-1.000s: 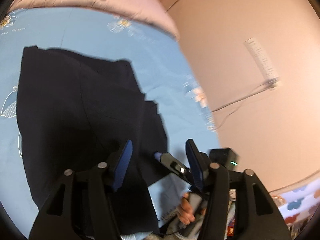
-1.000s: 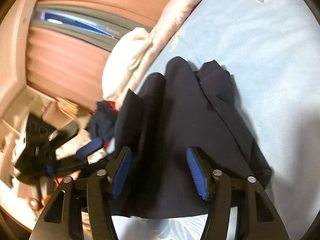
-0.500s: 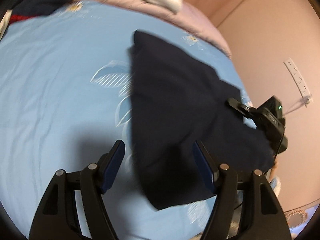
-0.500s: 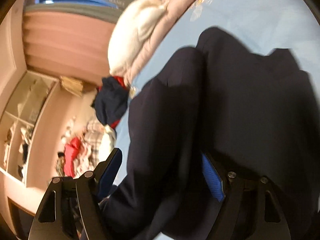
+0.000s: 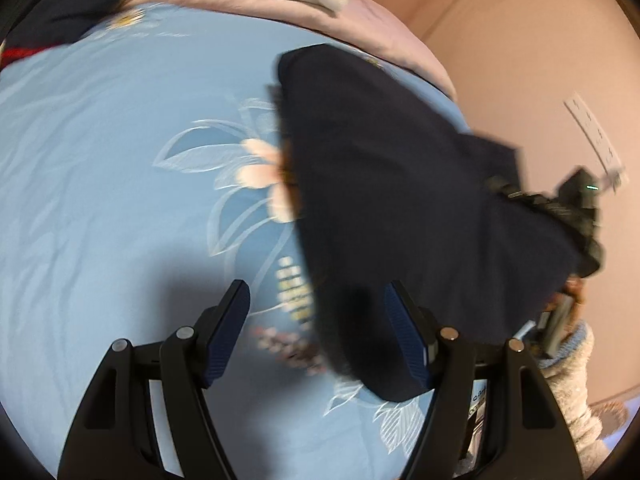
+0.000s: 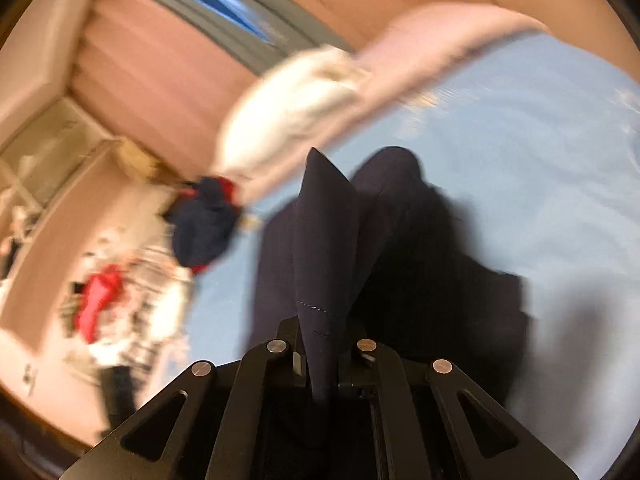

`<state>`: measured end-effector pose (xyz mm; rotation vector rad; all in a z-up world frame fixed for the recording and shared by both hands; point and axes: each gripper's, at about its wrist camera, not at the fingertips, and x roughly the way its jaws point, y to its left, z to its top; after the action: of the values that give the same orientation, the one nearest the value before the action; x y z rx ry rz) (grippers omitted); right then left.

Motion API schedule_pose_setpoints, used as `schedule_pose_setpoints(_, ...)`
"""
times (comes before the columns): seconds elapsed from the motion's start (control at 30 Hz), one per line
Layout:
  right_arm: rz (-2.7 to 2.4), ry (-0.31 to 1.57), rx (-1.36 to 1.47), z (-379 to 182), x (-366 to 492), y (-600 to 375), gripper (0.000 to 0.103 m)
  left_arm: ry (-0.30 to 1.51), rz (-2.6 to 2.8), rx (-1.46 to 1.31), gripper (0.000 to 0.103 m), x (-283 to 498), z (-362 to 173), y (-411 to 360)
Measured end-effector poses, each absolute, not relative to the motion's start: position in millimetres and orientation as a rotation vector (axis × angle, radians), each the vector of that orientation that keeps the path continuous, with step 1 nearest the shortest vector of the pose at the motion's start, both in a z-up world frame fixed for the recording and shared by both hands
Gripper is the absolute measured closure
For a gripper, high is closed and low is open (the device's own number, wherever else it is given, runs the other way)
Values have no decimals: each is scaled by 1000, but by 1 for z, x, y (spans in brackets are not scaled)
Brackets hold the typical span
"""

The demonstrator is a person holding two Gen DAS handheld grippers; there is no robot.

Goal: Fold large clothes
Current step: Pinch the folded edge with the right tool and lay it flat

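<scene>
A: So where's your dark navy garment at?

B: Partly lifted off the blue floral bed sheet. Your right gripper is clamped tight on a bunched fold of it.

A: And your left gripper?

B: Jaws apart, pinching nothing, with the garment's lower edge hanging just in front of the right finger.
</scene>
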<state>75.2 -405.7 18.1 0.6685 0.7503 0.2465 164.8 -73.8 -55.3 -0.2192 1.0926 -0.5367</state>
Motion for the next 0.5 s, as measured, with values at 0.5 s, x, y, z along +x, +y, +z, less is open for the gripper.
schedule_pose_setpoints(0.5, 73, 602, 374, 55, 7, -394, 81, 960, -523, 151, 35, 152, -67, -158)
